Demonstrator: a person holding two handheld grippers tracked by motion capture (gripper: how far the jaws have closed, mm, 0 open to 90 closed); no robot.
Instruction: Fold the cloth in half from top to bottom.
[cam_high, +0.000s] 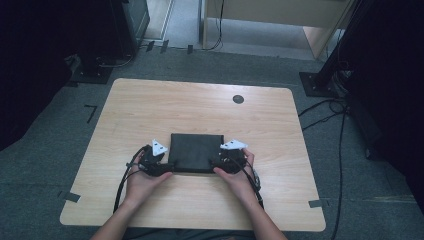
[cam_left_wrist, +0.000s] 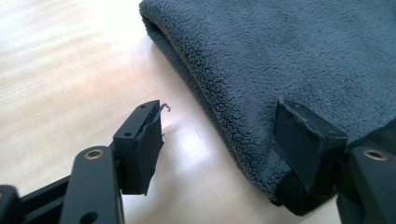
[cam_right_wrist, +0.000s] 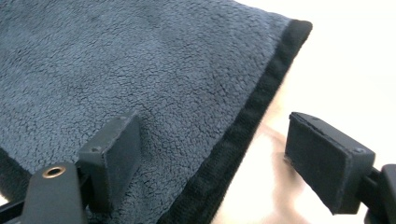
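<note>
towel (cam_high: 195, 151), dark grey, fleecy, seemingly folded

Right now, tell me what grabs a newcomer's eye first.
A folded dark grey fleece towel lies on the near middle of the light wooden table. The left gripper and right gripper flank its near corners, each with open jaws straddling a corner edge.

Black tools (cam_high: 172, 167), white three-cornered plates (cam_high: 158, 147), trailing cables (cam_high: 121, 185)
</note>
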